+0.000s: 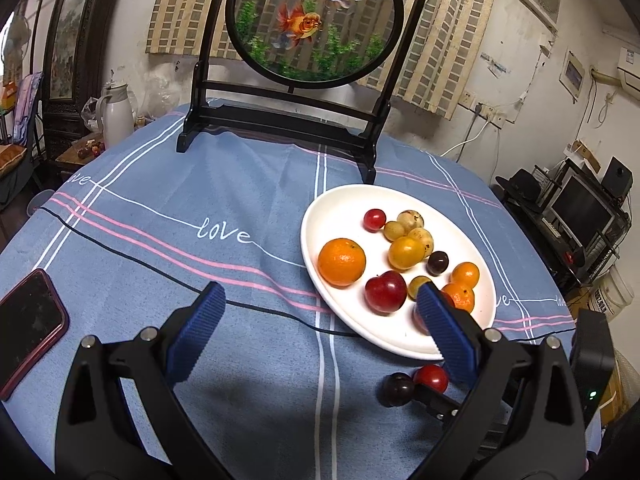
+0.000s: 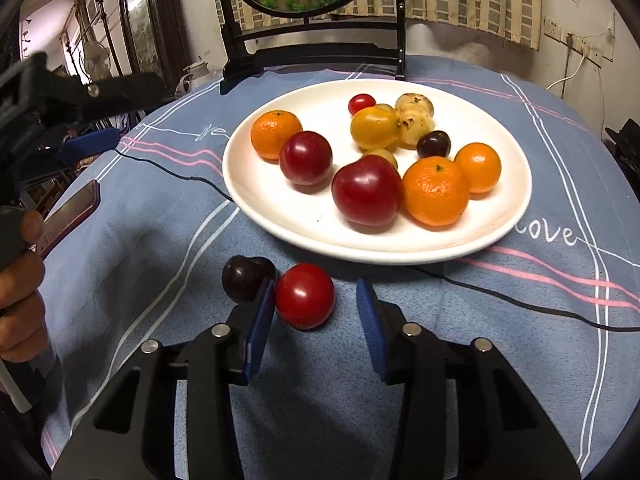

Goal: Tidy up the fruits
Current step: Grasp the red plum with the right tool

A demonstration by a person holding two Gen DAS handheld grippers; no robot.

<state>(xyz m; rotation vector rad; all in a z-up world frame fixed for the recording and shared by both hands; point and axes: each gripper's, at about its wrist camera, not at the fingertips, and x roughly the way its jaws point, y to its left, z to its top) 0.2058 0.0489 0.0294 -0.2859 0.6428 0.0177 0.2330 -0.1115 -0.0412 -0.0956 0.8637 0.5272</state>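
While I hold both grippers over the blue cloth (image 1: 160, 216), this is what I see.

Right gripper (image 2: 316, 304): jaws apart, nothing clamped; I have it low by the near rim of the plate (image 2: 280, 216).
Tomato (image 2: 305, 295): sits on the cloth between my right fingers, touching the left pad (image 2: 262, 320), with a gap to the other pad.
Dark plum (image 2: 242, 279): on the cloth just outside that left pad, close beside the tomato; it crowds the finger on that side.
Left gripper (image 1: 320, 308): jaws wide apart, empty; I hold it above the cloth, left of the plate (image 1: 344, 196).
Left gripper's pad (image 1: 444, 328): hangs across the plate's near edge in its own view and hides part of the fruit there.
Plate contents: three oranges, the biggest (image 2: 436, 190) nearest me, two red plums (image 2: 367, 191), a yellow tomato (image 2: 374, 128), a small red one (image 2: 362, 103), a small dark plum (image 2: 433, 144) and some pale spotted fruits (image 2: 414, 114), bunched together.
Cable (image 2: 176, 174): thin, black, runs over the cloth and under the plate's near side, then out past my right gripper.
Phone (image 1: 28, 320): lies flat at the left edge of the cloth, well apart from the fruit.
Goldfish screen (image 1: 312, 20): round, in a dark stand at the far side of the table, behind the plate.
White jug (image 1: 114, 114): beyond the table, far left.
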